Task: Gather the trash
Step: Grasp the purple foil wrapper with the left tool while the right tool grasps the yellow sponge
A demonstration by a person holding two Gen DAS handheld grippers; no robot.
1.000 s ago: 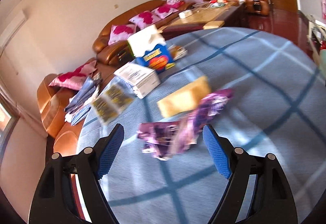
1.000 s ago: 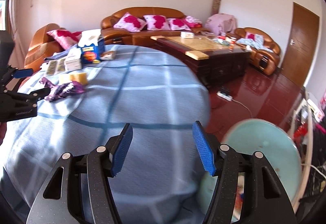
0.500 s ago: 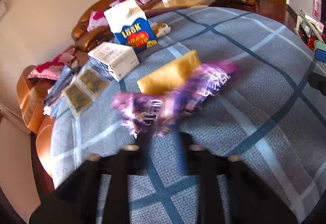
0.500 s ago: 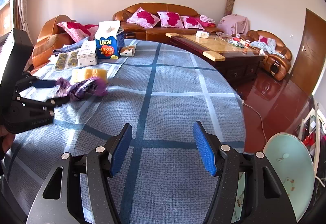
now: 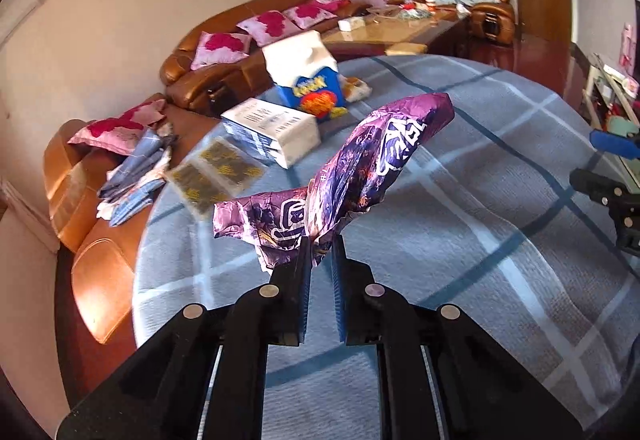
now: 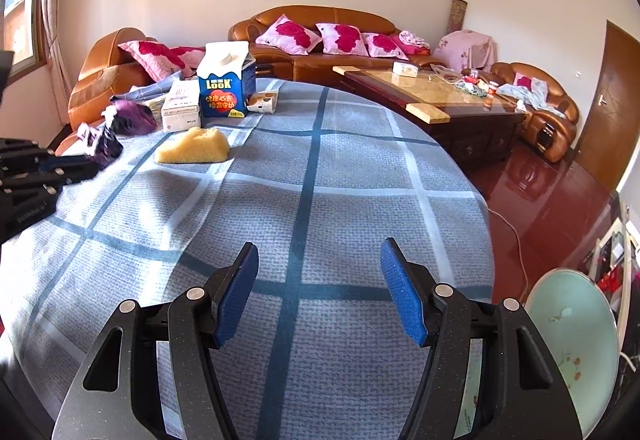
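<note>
Two grippers: your left gripper [image 5: 320, 252] pinches the crumpled purple snack wrapper [image 5: 348, 171], lifted clear of the blue plaid tablecloth [image 5: 480, 220], jaws closing. Your right gripper [image 6: 318, 292] hovers half-open, empty.

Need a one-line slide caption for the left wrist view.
Left hand-held gripper shut on a crumpled purple wrapper, lifted over the blue plaid tablecloth; milk carton and boxes behind.

Both cameras rode low over the checked tablecloth [image 6: 340, 175], looking forward and down toward the sofa [image 5: 224, 51]; each view shared the blue carton [image 6: 226, 87].
</note>
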